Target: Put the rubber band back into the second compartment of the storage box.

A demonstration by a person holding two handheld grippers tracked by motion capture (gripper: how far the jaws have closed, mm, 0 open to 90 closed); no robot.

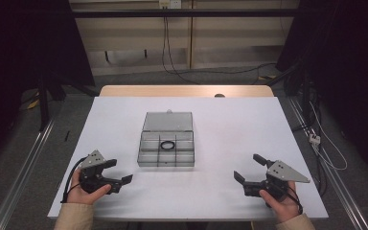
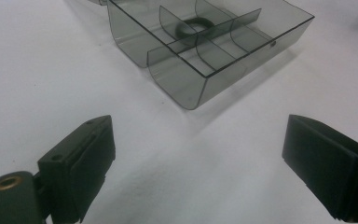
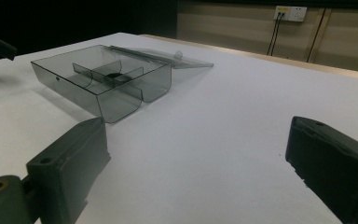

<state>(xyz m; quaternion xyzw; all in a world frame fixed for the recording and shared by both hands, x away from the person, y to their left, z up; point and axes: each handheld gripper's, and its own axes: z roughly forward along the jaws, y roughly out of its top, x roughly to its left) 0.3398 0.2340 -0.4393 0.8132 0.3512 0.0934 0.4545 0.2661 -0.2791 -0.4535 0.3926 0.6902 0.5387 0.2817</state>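
A black ring (image 1: 167,144) lies in a middle compartment of the clear divided box (image 1: 166,149), lid open, at the centre of the white surface (image 1: 230,129). The left hand-held gripper (image 1: 120,171) and right hand-held gripper (image 1: 249,167) rest nearer the person, jaws spread, empty.

One clear divided box (image 1: 166,143), one black ring (image 1: 167,144), two tongs (image 1: 121,172)

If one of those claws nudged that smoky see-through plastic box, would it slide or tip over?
The smoky clear plastic divider box would probably slide: it sits low and flat on the smooth white table. It looks thin-walled and holds just a small black ring, so likely light. Its open lid lies flat behind and might flap if lifted.
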